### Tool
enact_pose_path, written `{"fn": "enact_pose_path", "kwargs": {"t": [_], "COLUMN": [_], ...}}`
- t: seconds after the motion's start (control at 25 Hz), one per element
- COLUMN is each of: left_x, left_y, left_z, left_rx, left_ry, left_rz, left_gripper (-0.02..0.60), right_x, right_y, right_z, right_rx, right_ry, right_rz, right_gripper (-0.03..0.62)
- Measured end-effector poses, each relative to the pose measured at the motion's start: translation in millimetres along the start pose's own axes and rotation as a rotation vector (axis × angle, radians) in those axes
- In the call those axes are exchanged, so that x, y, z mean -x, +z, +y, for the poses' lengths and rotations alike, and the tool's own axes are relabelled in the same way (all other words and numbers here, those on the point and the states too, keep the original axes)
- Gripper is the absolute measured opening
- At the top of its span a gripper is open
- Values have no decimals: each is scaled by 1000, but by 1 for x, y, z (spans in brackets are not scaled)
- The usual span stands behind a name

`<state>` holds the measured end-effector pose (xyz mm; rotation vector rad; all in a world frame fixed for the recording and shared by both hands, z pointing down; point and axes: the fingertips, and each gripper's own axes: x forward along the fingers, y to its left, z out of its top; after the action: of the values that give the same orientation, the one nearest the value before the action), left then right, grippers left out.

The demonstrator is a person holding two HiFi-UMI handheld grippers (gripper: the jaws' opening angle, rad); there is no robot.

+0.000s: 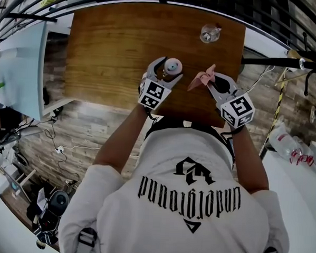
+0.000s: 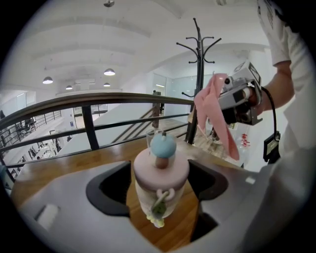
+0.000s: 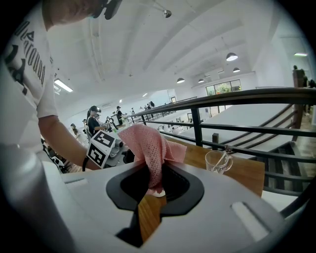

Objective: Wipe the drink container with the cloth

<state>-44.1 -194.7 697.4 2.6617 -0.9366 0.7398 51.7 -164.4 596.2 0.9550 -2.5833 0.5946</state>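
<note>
Wiping has not begun: left tongs (image 1: 163, 69) seemingly clamp the drink container (image 2: 161, 170) on the bench (image 1: 109, 47), right tongs (image 1: 216, 81) pinch the pink cloth (image 3: 150, 143) just right of it.

Bare tabletop (image 1: 109, 47) between container (image 1: 173, 66) and glass (image 1: 210, 33)

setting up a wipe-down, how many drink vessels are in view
2: the pink-lidded drink container between the left gripper's jaws, and a clear glass cup near the wooden table's far edge. None seem hidden.
</note>
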Motion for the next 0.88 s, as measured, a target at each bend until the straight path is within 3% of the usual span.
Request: {"fn": "enact_pose_path", "kwargs": {"t": [0.48,0.68,0.76,0.88], "left_x": [51,76,89,107], "left_y": [5,27,35,50], "left_z": [-7,-24,-31,-46], "left_rx": [20,-28,-26,-31], "left_ry": [10,35,46,74], "left_rz": [-49,-120,-144,-177], "left_gripper": [388,385,340,197], "right_x": [28,47,54,67], "right_y": [11,14,12,10], "right_z": [14,20,23,26], "right_rx": [29,66,82,96], "right_ry": [-67,-72,-63,-47], "right_rz": [-48,-84,-94,-102], "right_gripper": [48,48,48,48]}}
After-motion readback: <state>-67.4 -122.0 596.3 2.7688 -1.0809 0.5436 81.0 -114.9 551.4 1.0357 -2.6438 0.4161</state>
